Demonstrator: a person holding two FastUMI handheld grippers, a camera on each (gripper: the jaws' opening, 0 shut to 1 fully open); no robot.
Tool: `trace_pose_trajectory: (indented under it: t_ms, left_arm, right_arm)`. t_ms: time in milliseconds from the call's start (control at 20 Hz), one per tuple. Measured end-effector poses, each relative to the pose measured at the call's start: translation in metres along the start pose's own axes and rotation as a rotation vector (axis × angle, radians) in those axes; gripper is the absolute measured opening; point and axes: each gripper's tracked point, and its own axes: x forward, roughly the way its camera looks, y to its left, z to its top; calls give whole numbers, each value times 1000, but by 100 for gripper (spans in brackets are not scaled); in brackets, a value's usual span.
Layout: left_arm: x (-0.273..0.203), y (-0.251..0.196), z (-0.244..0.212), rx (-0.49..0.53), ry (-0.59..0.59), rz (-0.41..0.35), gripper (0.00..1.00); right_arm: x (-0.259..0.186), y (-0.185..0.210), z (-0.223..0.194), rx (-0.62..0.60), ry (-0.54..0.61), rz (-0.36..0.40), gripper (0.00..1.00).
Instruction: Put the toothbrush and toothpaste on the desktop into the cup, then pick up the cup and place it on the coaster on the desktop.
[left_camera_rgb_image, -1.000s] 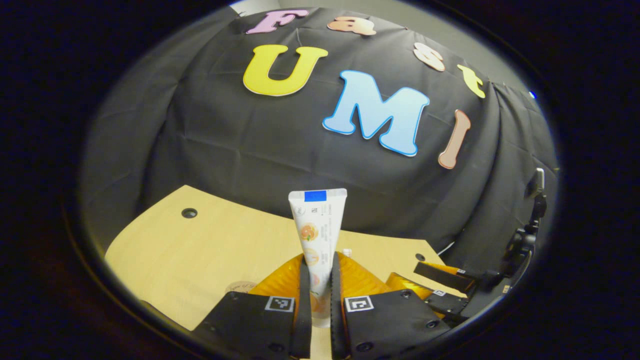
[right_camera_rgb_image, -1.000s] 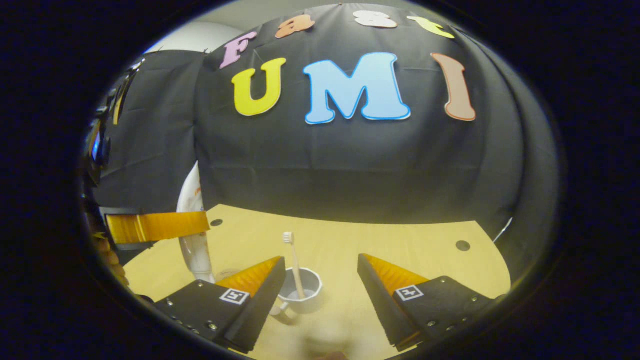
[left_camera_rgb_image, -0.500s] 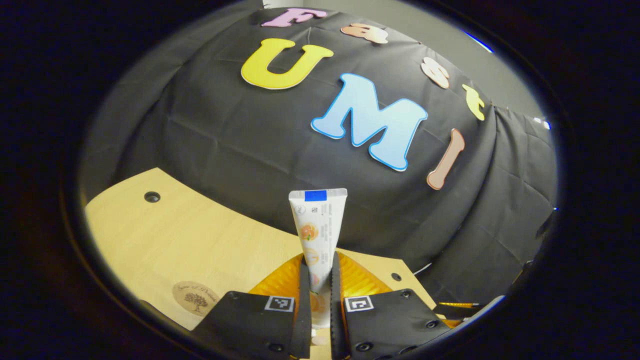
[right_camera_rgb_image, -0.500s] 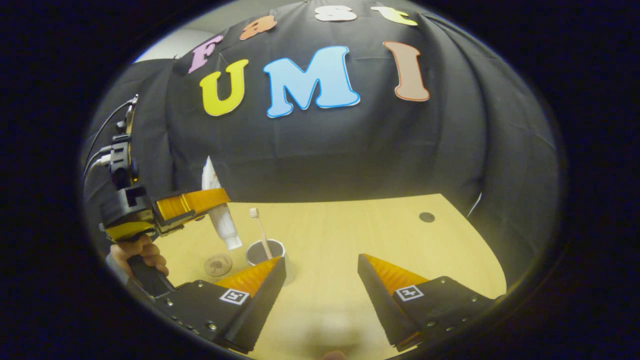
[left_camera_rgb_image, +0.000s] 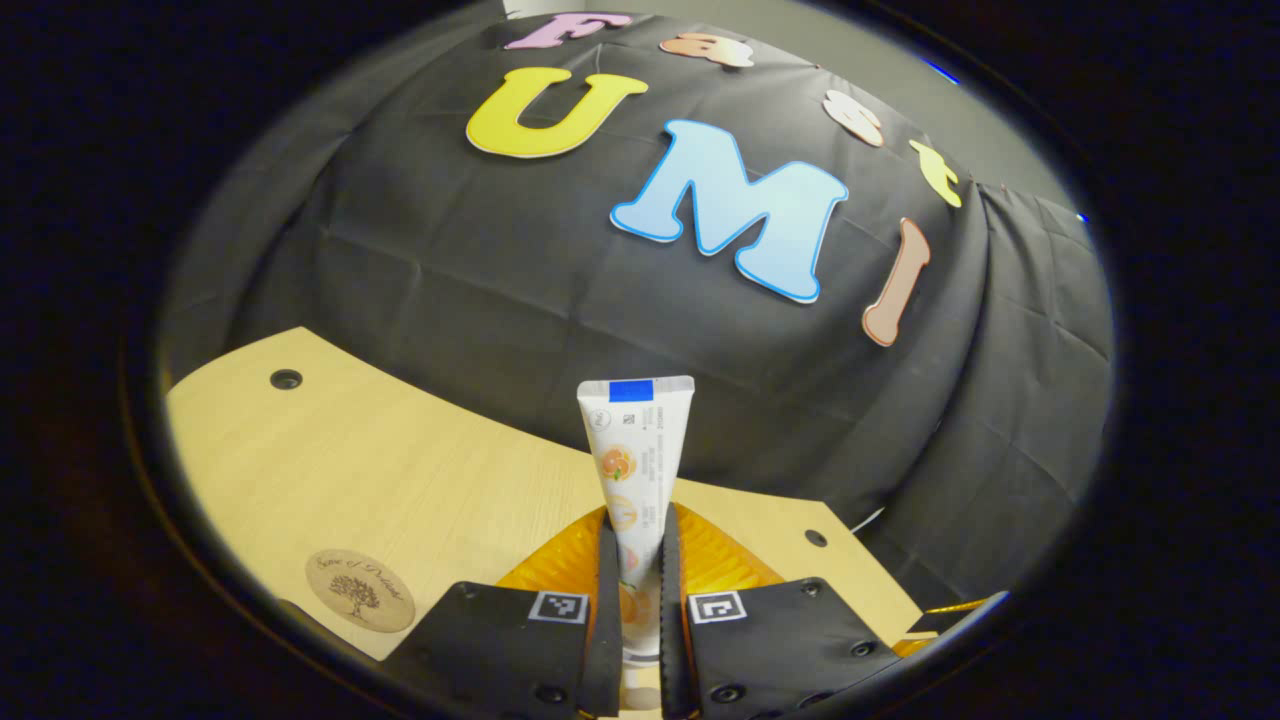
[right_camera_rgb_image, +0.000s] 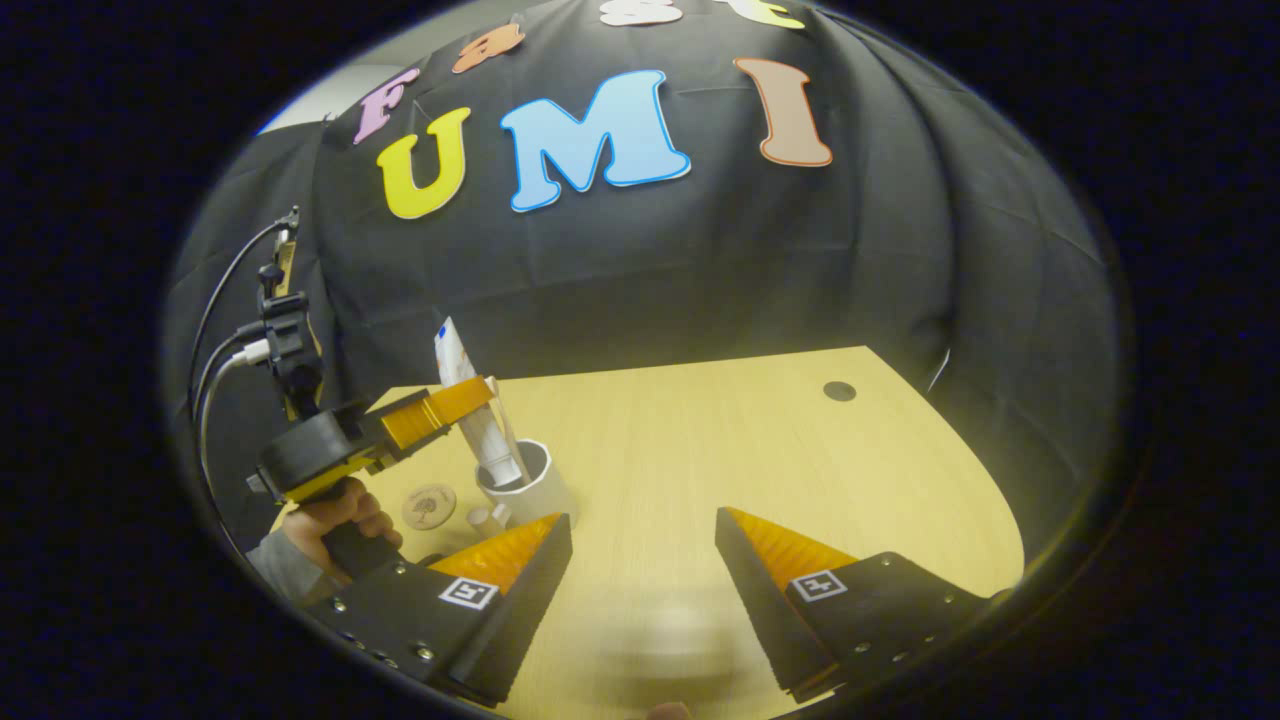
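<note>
The wooden desktop (right_camera_rgb_image: 720, 450) carries the whole job, and judging by how things lie, the task looks roughly half done. The cup (right_camera_rgb_image: 525, 483) stands on bare wood toward the left of the right gripper view, with the round coaster (right_camera_rgb_image: 429, 506) just beside it and apart from it, so the final placement is not yet made; the coaster also shows at the lower left of the left gripper view (left_camera_rgb_image: 360, 591). The left gripper (right_camera_rgb_image: 470, 398), held by a hand (right_camera_rgb_image: 335, 510), has its jaws pinching the toothpaste (left_camera_rgb_image: 635, 470) across the tube's lower body, cap end down, and in the right gripper view the tube's lower end dips into the cup's mouth, so it seems to be going in but is not let go. A thin pale stick beside the tube in the cup is probably the toothbrush (right_camera_rgb_image: 499, 415), though the tube crowds it and I cannot be sure. The right gripper (right_camera_rgb_image: 642, 535) hangs over the desktop near the cup with its jaws spread wide and nothing between them. What remains: release the tube, then lift the cup onto the coaster.
</note>
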Motion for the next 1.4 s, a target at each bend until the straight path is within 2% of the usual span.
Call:
trace_pose_trajectory:
  t_ms: [300, 350, 400, 450, 500, 550, 650, 800, 900, 1400]
  left_arm:
    - [4, 10, -28, 49, 54, 39, 25]
    - [2, 7, -29, 48, 60, 31, 31]
    - [0, 6, -31, 48, 70, 25, 27]
    - [-2, 7, -30, 54, 75, 28, 57]
    - [-4, 6, -30, 60, 76, 27, 65]
    - [-8, 4, -27, 65, 74, 21, 81]
    - [-15, 5, -20, 76, 64, 24, 93]
    - [-26, 13, -7, 86, 45, 34, 95]
    - [-32, 17, 1, 102, 35, 43, 100]
    - [-82, 57, 39, 162, 10, 75, 98]
  right_arm:
    - [-1, 7, -2, -3, 5, 35, 90]
    - [-2, 7, -3, -5, 8, 37, 90]
    - [-2, 6, -3, -6, 8, 39, 90]
    - [-4, 6, -2, -6, 8, 41, 90]
    - [-4, 7, -3, -7, 8, 43, 90]
    - [-4, 8, -3, -9, 7, 43, 90]
    - [-2, 11, -3, -13, 10, 46, 90]
    - [3, 21, -3, -26, 14, 54, 90]
    - [8, 28, -5, -45, 26, 58, 90]
    - [42, 83, -17, -74, 128, 114, 90]
